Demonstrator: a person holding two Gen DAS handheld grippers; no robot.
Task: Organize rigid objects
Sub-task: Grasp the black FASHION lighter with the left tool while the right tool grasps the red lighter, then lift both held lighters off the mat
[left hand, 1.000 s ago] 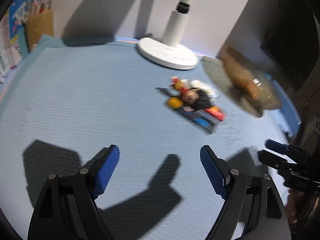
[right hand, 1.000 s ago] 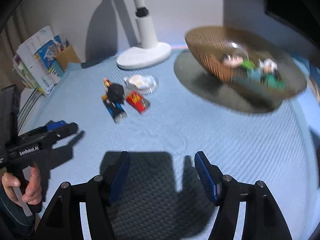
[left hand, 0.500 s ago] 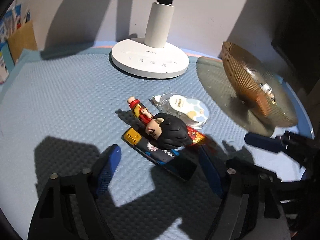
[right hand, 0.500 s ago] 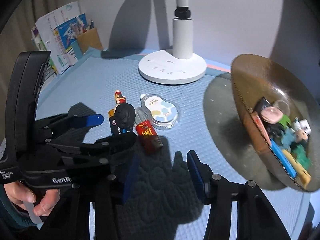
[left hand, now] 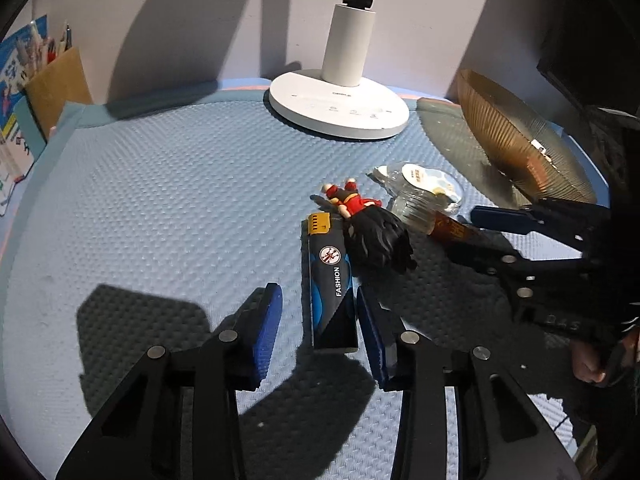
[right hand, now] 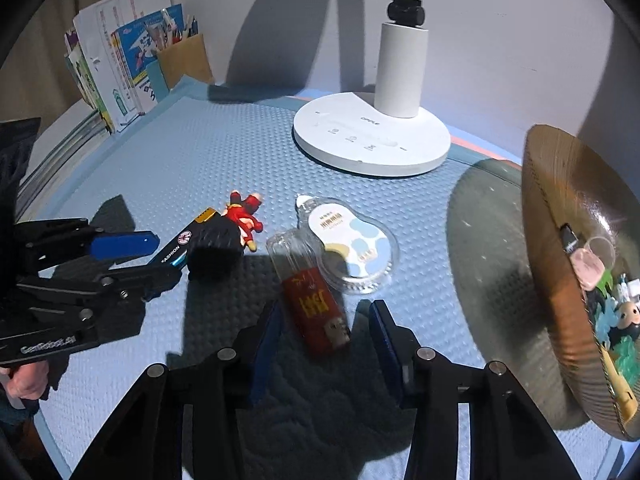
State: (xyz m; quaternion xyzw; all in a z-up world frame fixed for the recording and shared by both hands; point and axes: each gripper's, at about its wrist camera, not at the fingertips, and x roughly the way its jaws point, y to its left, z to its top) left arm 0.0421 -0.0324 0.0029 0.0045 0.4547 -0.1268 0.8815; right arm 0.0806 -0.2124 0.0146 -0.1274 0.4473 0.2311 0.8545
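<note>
The left gripper is closing around the near end of the dark blue lighter; its right pad looks to be touching the lighter's side while the left pad stands clear, so it is not yet clamped. The lighter lies flat, its long axis running straight away from the gripper, gold cap at the far end. The right gripper is likewise closing over the red lighter, with gaps showing on both sides. That lighter lies flat too, metal head nearest the gripper, clear end pointing away and slightly left. Just beyond the blue lighter's cap lies a black-haired figurine in red. Beyond the red lighter sits a clear packet. Farther off stands the white lamp base, and to the right a tilted amber bowl holding small toys
</note>
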